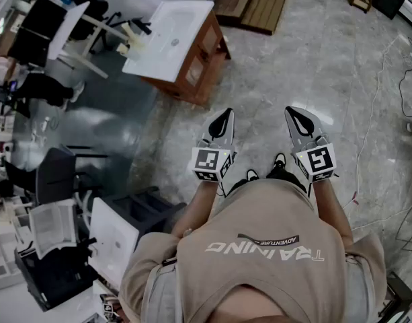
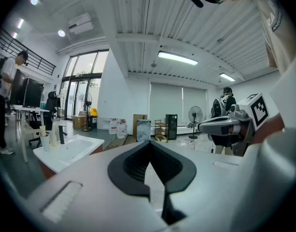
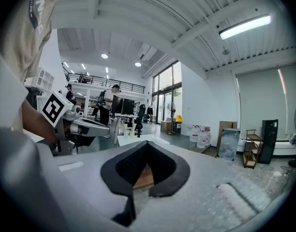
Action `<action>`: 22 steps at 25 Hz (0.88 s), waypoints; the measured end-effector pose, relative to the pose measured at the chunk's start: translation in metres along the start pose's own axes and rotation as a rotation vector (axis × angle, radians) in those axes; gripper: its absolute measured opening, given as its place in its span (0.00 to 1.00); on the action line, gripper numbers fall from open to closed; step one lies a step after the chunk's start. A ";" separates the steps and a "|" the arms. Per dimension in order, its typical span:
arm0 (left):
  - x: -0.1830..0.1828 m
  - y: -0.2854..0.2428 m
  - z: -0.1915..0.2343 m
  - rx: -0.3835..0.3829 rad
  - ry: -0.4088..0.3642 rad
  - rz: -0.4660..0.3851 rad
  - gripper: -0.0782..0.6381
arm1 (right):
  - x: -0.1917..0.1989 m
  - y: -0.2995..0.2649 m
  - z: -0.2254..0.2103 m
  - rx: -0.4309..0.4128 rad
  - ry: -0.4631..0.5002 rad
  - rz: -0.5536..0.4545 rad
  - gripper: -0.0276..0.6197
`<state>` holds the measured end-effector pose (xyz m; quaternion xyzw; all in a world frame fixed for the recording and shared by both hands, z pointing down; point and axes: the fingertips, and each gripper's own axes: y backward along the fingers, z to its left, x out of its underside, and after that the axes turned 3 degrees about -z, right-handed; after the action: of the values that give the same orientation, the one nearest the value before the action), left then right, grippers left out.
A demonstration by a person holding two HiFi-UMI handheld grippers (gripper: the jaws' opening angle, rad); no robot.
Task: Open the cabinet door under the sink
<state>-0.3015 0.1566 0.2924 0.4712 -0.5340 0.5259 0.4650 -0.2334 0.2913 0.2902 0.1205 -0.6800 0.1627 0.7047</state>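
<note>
Both claws closed, nothing in either. Left claw (image 1: 226,113) and right claw (image 1: 292,111) are held out side by side, roughly level, over the marble floor (image 1: 300,52). The target is well apart from both: the sink (image 1: 171,36) on its wooden cabinet (image 1: 216,29) stands ahead and to my left. The cabinet doors (image 1: 193,71) look shut from the head view, untouched. In the left gripper view the pad tips meet and the sink sits off to the left. In the right gripper view the tips also meet, and brown wood shows through the gap below them.
</note>
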 end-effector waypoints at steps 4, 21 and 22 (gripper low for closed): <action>-0.001 -0.009 0.001 -0.003 0.001 0.002 0.13 | -0.008 -0.005 -0.012 0.007 0.012 -0.019 0.05; 0.001 -0.078 -0.015 -0.024 -0.015 0.018 0.13 | 0.028 -0.027 -0.095 -0.052 -0.052 0.028 0.05; 0.003 -0.079 -0.016 -0.030 -0.018 0.023 0.13 | 0.029 -0.028 -0.097 -0.064 -0.053 0.029 0.05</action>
<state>-0.2234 0.1719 0.3050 0.4627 -0.5513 0.5191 0.4611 -0.1327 0.3054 0.3165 0.0924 -0.7050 0.1476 0.6875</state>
